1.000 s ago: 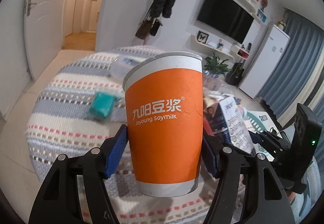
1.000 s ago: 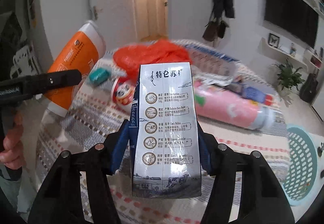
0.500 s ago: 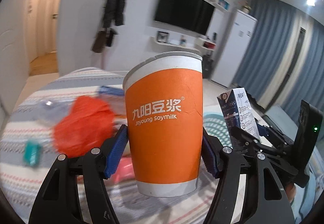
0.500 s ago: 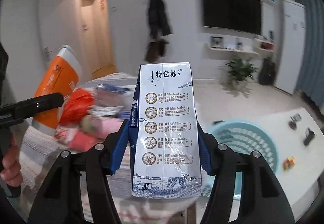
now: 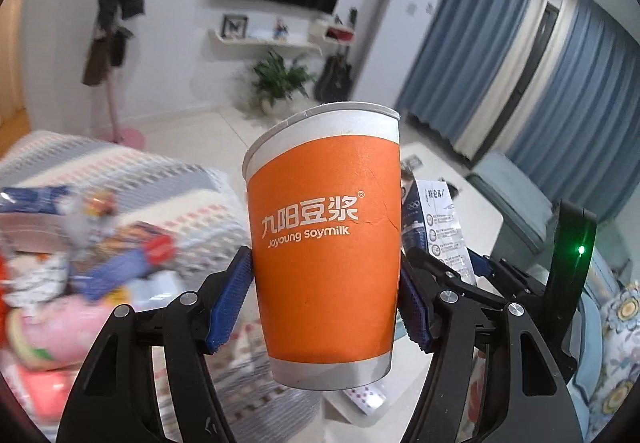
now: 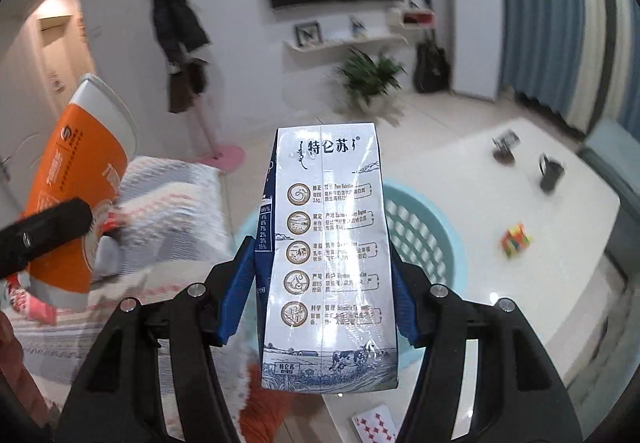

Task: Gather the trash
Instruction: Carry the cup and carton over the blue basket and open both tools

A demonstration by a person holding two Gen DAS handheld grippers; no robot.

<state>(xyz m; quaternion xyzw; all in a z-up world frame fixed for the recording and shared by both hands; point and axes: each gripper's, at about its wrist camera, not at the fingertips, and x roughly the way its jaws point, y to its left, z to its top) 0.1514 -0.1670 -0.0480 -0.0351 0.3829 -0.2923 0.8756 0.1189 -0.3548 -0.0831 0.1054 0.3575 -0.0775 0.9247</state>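
Observation:
My left gripper (image 5: 326, 297) is shut on an upright orange paper soymilk cup (image 5: 326, 239), its blue pads pressed on both sides. My right gripper (image 6: 322, 289) is shut on a white and blue milk carton (image 6: 328, 255), held upright. In the right wrist view the light blue laundry-style basket (image 6: 424, 231) stands on the floor right behind the carton, and the orange cup (image 6: 76, 187) shows at the left. In the left wrist view the milk carton (image 5: 438, 227) and the right gripper (image 5: 464, 263) appear just right of the cup.
A striped cloth surface (image 5: 120, 179) at the left holds several wrappers and packets (image 5: 60, 283). A white low table (image 6: 540, 235) at the right carries small dark objects and a colourful cube (image 6: 516, 243). A playing card (image 6: 372, 423) lies near the bottom. The floor lies beyond, with a potted plant (image 6: 370, 77).
Both grippers have swung to the right, away from the cluttered striped surface, still holding the cup and the carton. The blue basket now sits behind the carton in the right wrist view.

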